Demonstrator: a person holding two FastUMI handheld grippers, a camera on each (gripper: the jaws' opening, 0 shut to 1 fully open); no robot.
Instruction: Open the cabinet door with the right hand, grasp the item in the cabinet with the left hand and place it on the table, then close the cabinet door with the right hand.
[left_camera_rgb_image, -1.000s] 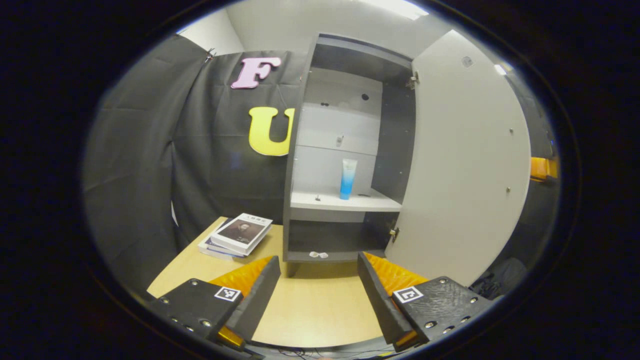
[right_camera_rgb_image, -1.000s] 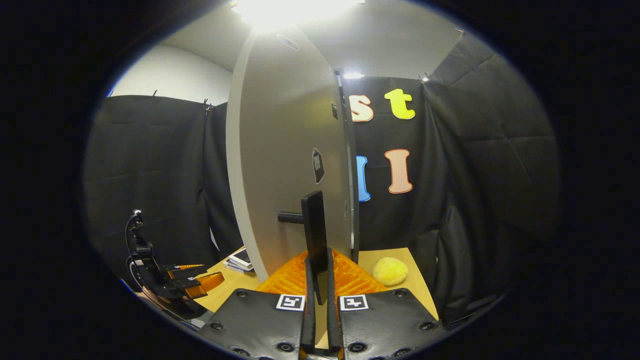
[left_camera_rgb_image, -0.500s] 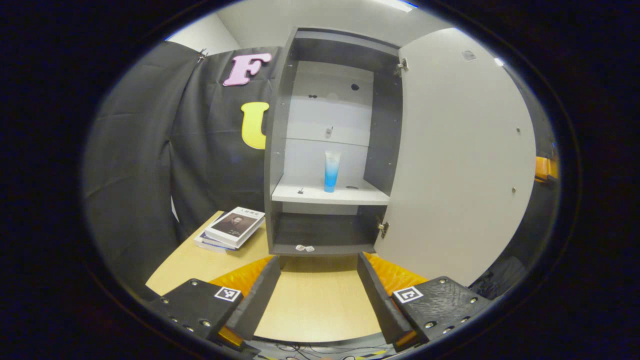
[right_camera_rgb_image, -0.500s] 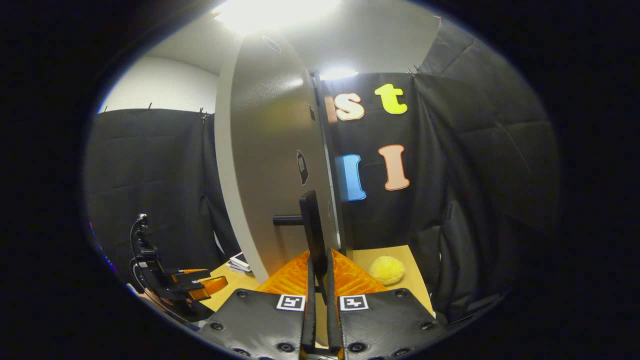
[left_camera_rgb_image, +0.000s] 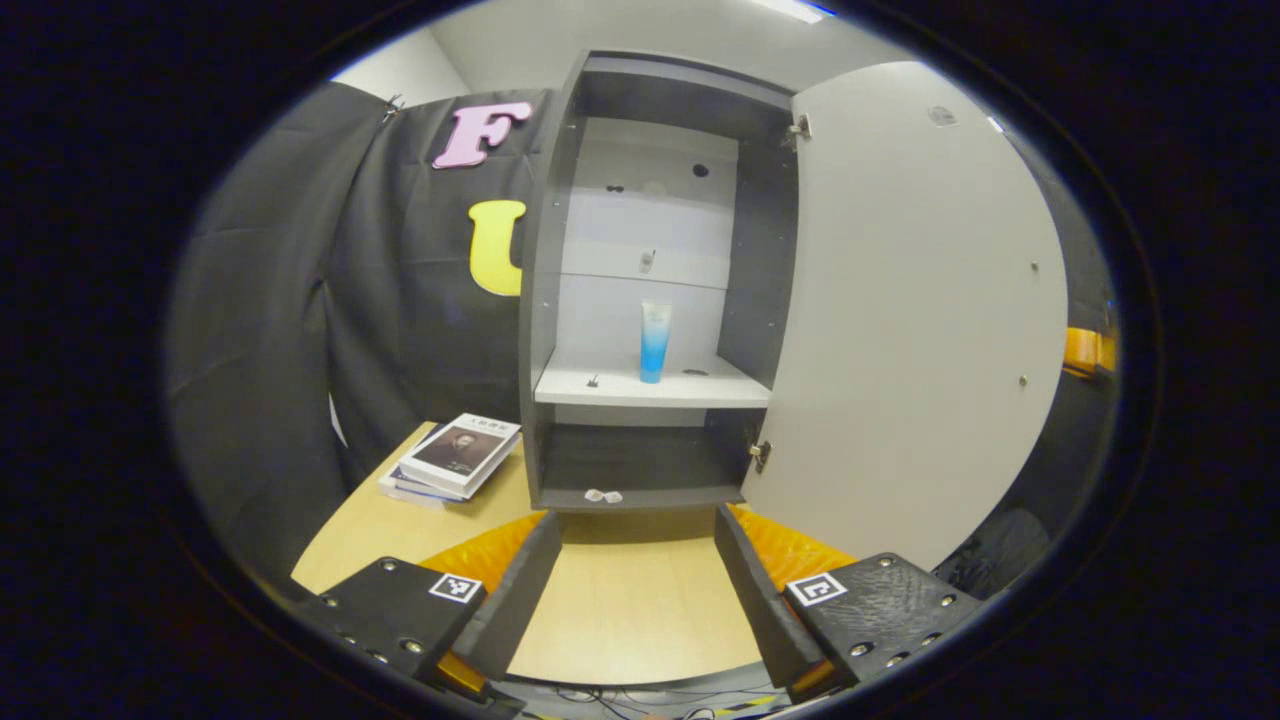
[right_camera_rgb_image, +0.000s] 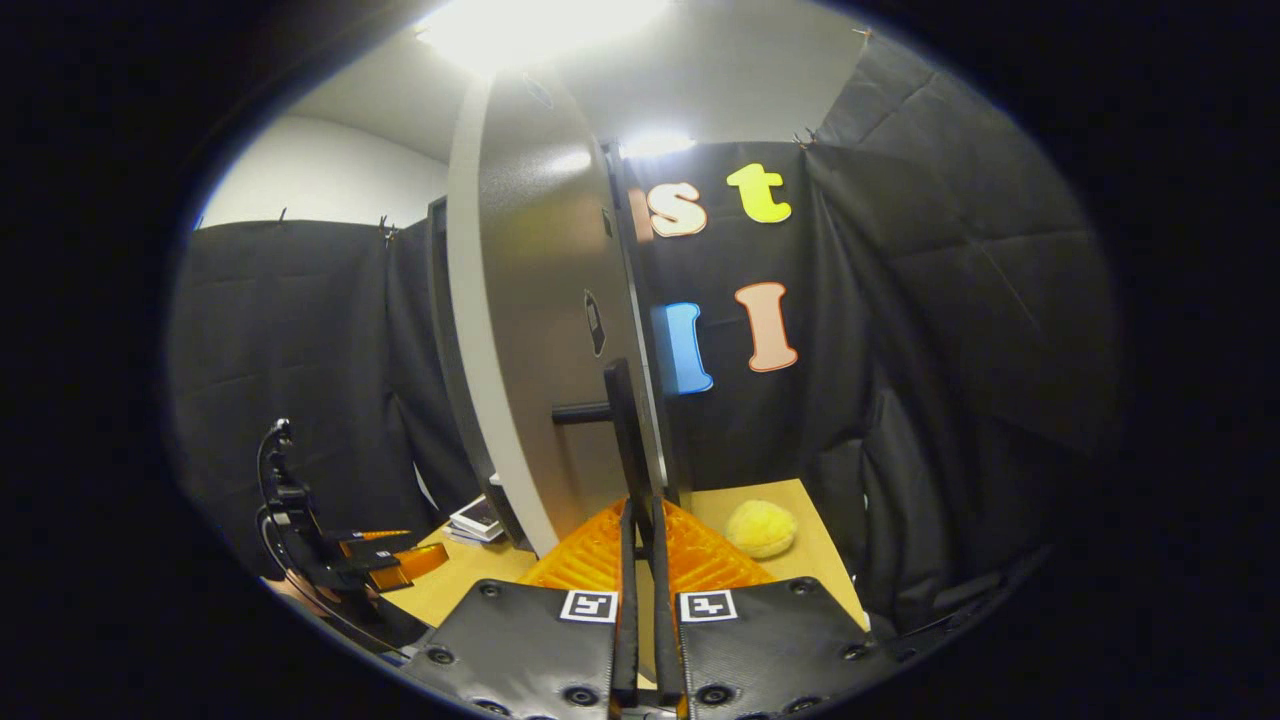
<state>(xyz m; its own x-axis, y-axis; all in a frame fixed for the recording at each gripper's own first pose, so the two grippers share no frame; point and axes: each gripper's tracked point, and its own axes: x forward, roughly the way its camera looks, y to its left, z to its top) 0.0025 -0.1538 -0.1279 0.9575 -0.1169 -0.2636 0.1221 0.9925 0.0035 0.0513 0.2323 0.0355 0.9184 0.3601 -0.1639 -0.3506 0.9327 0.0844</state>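
My right hand-held gripper (right_camera_rgb_image: 640, 520) is pinching the dark door handle (right_camera_rgb_image: 622, 425), both fingers pressed on its bar, with the cabinet door (left_camera_rgb_image: 920, 320) swung wide to the right. My left hand-held gripper (left_camera_rgb_image: 630, 590) is spread and empty, low over the bench (left_camera_rgb_image: 620, 610), well short of the cabinet (left_camera_rgb_image: 545, 300). The item, a blue tube (left_camera_rgb_image: 655, 341), stands upright on the middle shelf (left_camera_rgb_image: 690, 390), untouched. Left of the cabinet, a stack of books (left_camera_rgb_image: 450, 462); on its right side, a yellow ball (right_camera_rgb_image: 760, 528) on the bench. Judgement: opening done; grasp, placing and closing all remain.
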